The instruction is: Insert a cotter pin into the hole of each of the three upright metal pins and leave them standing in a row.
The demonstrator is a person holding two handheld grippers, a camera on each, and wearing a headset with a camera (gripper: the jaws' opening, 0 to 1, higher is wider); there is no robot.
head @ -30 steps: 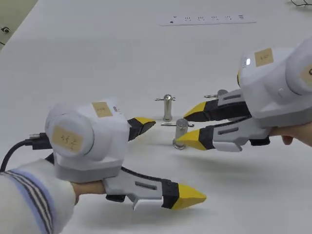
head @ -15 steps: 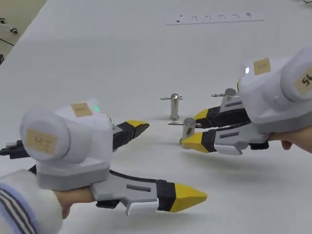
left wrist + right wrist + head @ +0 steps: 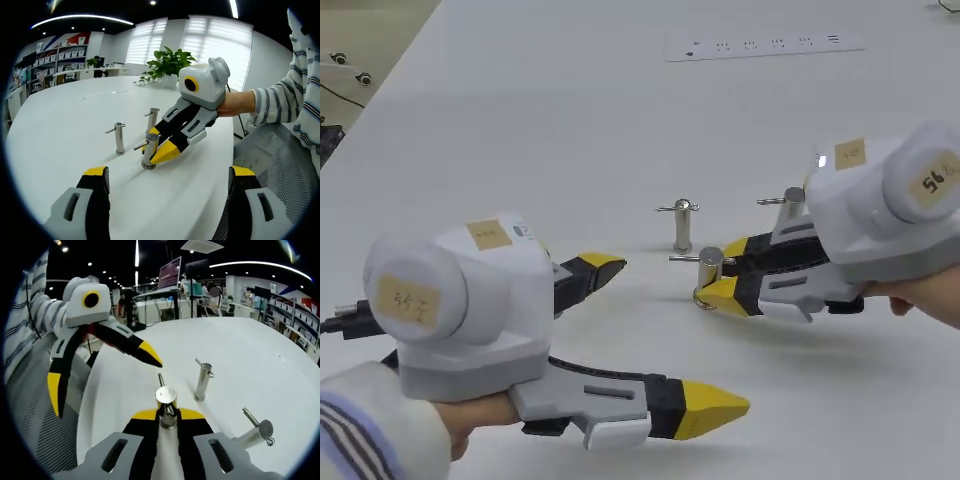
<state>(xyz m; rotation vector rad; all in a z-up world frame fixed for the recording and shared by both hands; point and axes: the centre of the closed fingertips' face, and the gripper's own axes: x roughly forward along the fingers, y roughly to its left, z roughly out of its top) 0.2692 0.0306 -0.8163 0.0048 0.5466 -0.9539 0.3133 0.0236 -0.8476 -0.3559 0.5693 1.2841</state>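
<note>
Head view: the left gripper (image 3: pixel 665 335) is held over the white table (image 3: pixel 520 120) at lower left, jaws spread wide with nothing between them. The right gripper (image 3: pixel 725 272) enters from the right, its yellow-tipped jaws clamped on either side of the near metal pin (image 3: pixel 710 266), which stands upright on the table. The middle metal pin (image 3: pixel 684 228) stands just behind it; the far metal pin (image 3: pixel 794 198) stands further right, partly hidden by the right gripper body. A cotter pin (image 3: pixel 684 258) passes crosswise through the near metal pin, and each of the other two carries one near its top. A power strip (image 3: pixel 765 44) lies well apart at the far side. Left gripper view: the left gripper (image 3: pixel 167 175) jaws rise far apart, empty; ahead, the right gripper (image 3: pixel 159 146) grips the near metal pin (image 3: pixel 149 152), with the middle metal pin (image 3: pixel 119 139) and far metal pin (image 3: pixel 153 119) upright beside it. Right gripper view: the right gripper (image 3: pixel 167 416) jaws press against the near metal pin (image 3: pixel 166 396); the left gripper (image 3: pixel 102 372) hangs agape at left
</note>
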